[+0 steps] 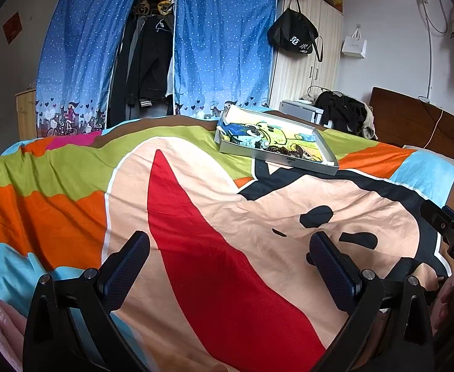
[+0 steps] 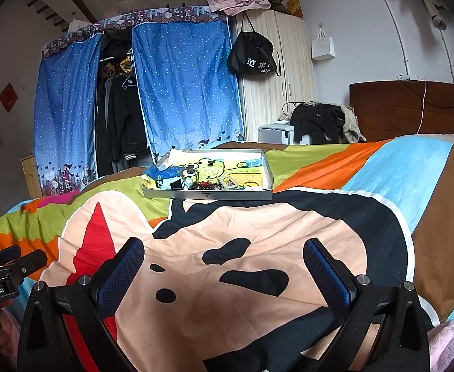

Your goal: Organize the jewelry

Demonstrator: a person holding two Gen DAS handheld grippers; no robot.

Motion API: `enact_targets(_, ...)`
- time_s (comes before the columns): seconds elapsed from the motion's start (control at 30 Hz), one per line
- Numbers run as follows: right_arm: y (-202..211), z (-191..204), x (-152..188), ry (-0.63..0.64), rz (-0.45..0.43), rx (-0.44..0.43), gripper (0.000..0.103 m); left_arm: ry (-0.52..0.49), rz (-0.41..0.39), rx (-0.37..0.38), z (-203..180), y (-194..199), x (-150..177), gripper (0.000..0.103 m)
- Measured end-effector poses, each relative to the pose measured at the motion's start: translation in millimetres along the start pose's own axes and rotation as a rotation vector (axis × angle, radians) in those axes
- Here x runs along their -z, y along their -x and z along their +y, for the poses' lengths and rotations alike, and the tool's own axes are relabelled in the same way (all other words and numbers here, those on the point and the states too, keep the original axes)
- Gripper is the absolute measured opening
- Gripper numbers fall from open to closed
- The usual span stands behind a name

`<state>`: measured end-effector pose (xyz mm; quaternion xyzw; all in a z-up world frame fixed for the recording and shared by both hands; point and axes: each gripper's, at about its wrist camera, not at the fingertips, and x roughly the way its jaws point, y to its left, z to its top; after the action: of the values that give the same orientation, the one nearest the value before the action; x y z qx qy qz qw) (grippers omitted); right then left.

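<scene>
The left gripper (image 1: 229, 249) hangs low over the bed with its 2 blue-padded fingers (image 1: 127, 266) spread wide, nothing between them but the red and peach print of the bedspread (image 1: 195, 186). The right gripper (image 2: 223, 255) sits just the same on its side: fingers (image 2: 326, 271) wide apart, empty, above the peach patch with black spots. The 2 claws are side by side near the close edge of the bed; the black tip of the right one shows at the right edge of the left view, and the left one pokes in at the left edge of the right view. A bit of a hand (image 1: 447, 297) shows behind the left gripper's frame at the lower right.

Further out, toward the far side of the bed, lies a shallow grey box (image 2: 208, 194) lined with a cartoon picture in yellow and green. The jewelry (image 2: 206, 185) is heaped along its near wall: dark beads and some pale pieces, too small to sort out one from another. The box is well apart from both grippers.

Beyond the bed stands a wardrobe hung with blue dotted curtains (image 1: 220, 49), parted in the middle on dark clothes (image 1: 147, 59). To its right is a pale cupboard (image 2: 285, 71) with a black bag (image 2: 253, 57) hanging on it, and further right a dark wooden headboard (image 2: 413, 108).
</scene>
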<state>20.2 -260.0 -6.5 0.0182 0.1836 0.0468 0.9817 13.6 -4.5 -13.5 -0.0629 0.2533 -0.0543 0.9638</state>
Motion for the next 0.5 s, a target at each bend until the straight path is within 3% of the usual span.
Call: enact_targets(0.5, 0.3, 0.6, 0.1, 0.001, 0.0, 0.001, 0.103, -0.005, -0.004, -0.006, 0.3, 1.1, 2.3, 0.101)
